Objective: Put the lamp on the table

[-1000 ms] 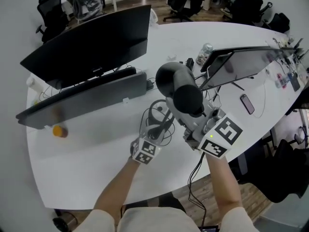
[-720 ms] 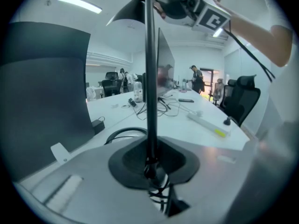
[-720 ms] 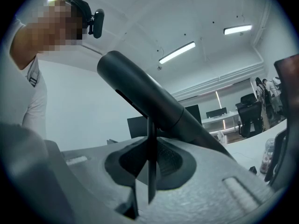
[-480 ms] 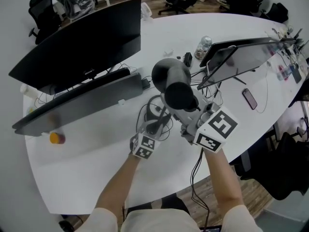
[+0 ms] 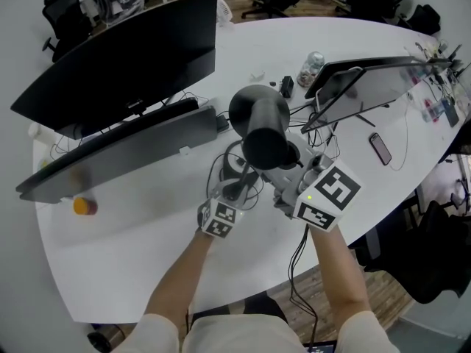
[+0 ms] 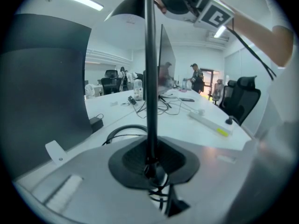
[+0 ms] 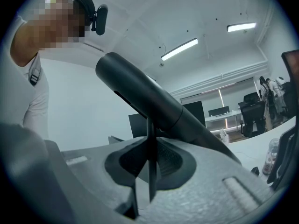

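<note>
A black desk lamp with a domed shade and a thin pole is held upright over the white table. My left gripper is shut on the pole low down, and the pole runs straight up between its jaws. My right gripper is shut on the pole higher up, just under the cylindrical lamp head. The left gripper view shows the right gripper at the top beside the shade. The lamp's foot is hidden.
A black monitor and a grey one stand at the left. A dark screen, a phone, a jar and cables lie to the right and under the lamp. An orange bottle sits far left.
The lamp and both grippers have shifted a little up and to the left in the head view. Both grips on the pole look the same.
</note>
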Action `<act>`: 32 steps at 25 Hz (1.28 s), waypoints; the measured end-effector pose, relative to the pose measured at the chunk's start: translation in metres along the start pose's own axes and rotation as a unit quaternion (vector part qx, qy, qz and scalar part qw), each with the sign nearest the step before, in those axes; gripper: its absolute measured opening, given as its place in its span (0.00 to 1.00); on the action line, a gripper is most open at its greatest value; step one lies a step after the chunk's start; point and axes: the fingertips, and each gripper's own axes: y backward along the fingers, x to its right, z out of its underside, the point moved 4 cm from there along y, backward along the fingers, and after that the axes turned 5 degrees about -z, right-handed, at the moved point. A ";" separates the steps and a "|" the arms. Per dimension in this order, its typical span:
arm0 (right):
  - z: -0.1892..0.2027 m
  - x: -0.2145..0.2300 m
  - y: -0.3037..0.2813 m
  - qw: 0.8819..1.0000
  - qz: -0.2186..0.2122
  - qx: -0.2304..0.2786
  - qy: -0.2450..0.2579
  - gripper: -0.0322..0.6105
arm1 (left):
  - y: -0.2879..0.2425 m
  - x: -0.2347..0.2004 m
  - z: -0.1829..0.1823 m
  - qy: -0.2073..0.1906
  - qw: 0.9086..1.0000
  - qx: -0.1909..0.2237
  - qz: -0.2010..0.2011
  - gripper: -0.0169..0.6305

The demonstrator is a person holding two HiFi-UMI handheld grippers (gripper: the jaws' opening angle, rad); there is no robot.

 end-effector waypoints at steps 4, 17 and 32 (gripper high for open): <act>0.001 -0.005 0.000 1.000 -0.005 -0.004 0.003 0.11 | 0.000 0.001 0.000 0.001 1.000 0.001 0.001 0.09; 0.006 -0.012 0.000 1.000 -0.018 -0.002 -0.001 0.12 | 0.000 0.001 0.003 0.012 1.000 -0.010 -0.005 0.10; 0.039 -0.035 0.061 0.998 0.032 -0.011 -0.051 0.24 | 0.073 0.023 -0.019 0.025 0.999 0.015 -0.040 0.24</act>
